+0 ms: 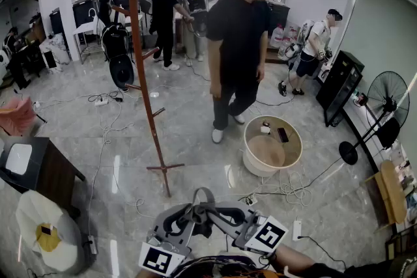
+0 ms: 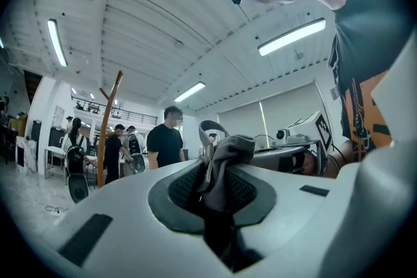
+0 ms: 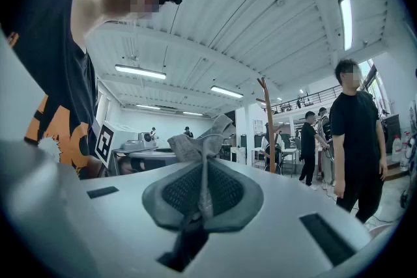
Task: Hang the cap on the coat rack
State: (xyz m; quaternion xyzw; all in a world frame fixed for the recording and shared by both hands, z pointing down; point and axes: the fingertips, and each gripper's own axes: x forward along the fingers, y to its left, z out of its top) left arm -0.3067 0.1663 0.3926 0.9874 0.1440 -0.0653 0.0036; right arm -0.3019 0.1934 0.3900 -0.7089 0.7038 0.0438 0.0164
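The grey cap [image 1: 199, 211] hangs stretched between my two grippers at the bottom of the head view, close to my body. My left gripper [image 1: 184, 223] is shut on a fold of its fabric [image 2: 225, 154]. My right gripper [image 1: 229, 221] is shut on another bunched edge [image 3: 201, 150]. A strap loop [image 1: 203, 193] sticks up from the cap. The wooden coat rack [image 1: 144, 78] stands on the floor ahead and slightly left, its pegs bare; it also shows in the left gripper view [image 2: 106, 129] and the right gripper view [image 3: 268, 124].
A person in black [image 1: 238, 42] stands just right of the rack. A round white tub [image 1: 272, 148] sits beyond on the right, with cables [image 1: 280, 191] on the floor around it. A dark table [image 1: 40, 169] and white seat [image 1: 47, 231] are at left, a fan [image 1: 386, 101] at right.
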